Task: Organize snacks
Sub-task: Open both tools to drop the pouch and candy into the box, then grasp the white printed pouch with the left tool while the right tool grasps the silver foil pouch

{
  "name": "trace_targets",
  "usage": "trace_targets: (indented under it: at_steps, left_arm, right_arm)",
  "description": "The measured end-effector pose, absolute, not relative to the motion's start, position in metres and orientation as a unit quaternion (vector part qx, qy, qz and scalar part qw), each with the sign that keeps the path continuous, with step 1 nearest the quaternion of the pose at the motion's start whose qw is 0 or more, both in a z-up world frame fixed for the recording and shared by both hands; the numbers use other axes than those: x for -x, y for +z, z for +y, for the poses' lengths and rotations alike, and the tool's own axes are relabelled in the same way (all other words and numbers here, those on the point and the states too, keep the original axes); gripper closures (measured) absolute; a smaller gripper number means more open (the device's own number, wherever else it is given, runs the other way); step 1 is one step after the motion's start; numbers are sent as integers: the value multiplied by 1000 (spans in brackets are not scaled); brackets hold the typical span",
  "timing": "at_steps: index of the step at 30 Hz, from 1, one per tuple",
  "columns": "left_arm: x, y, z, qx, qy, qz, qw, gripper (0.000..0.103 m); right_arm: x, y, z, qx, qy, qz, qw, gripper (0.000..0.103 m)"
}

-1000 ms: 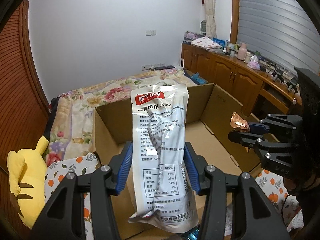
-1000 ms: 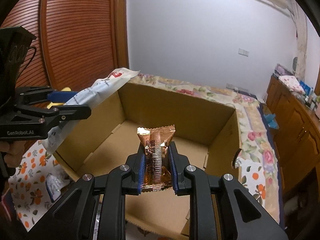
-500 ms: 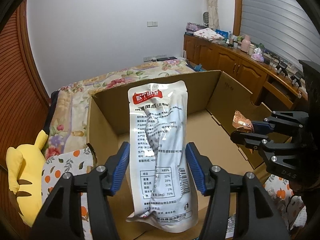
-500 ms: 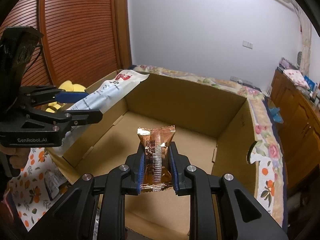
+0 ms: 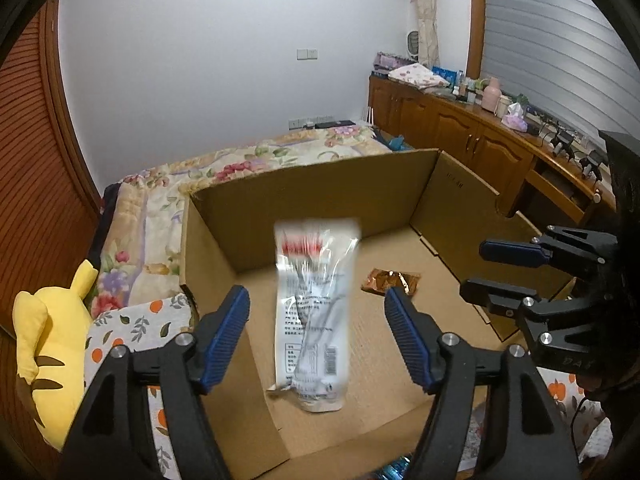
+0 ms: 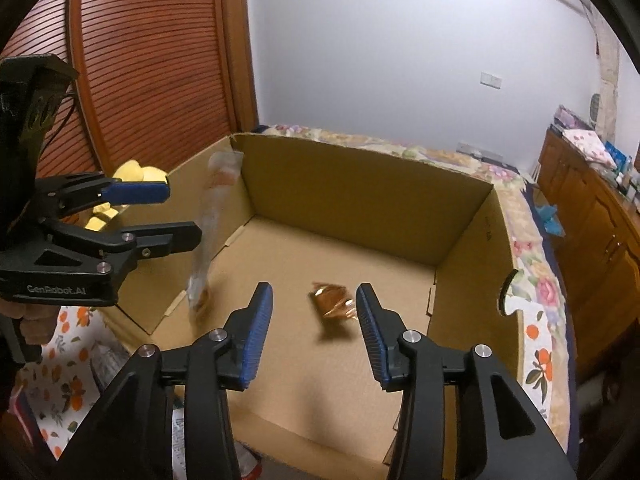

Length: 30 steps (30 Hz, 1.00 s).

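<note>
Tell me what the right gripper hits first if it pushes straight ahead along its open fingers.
Most likely the copper foil snack packet, which sits just ahead of the right gripper, between its open fingers and over the cardboard box floor. It looks blurred, so its depth is uncertain; beyond it comes the box floor.

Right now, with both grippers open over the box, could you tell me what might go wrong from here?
1. The white pouch is blurred in mid-drop close to the cardboard box's left wall; it may land leaning on the wall rather than flat.
2. The copper packet also looks unsettled; it may slide or bounce.
3. The left gripper and right gripper hover close together and could collide when withdrawing.
</note>
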<state>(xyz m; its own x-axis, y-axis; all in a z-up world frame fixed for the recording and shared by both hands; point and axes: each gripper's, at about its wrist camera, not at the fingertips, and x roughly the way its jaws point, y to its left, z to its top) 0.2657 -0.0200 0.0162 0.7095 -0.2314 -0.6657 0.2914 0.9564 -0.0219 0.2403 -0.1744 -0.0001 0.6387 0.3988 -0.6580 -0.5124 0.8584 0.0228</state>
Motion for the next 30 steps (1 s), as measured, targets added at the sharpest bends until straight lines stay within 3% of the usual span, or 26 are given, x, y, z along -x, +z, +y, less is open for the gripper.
trace_targets:
  at_steps: [15, 30]
  left_arm:
    - [-166, 31, -2, -37, -175, 314, 933, 27]
    - [-134, -54, 25, -23, -139, 364, 921, 27]
  right_arm:
    - [-136, 20, -209, 60, 244, 312, 916, 51]
    - [-84, -54, -256, 5, 180, 386, 905, 51]
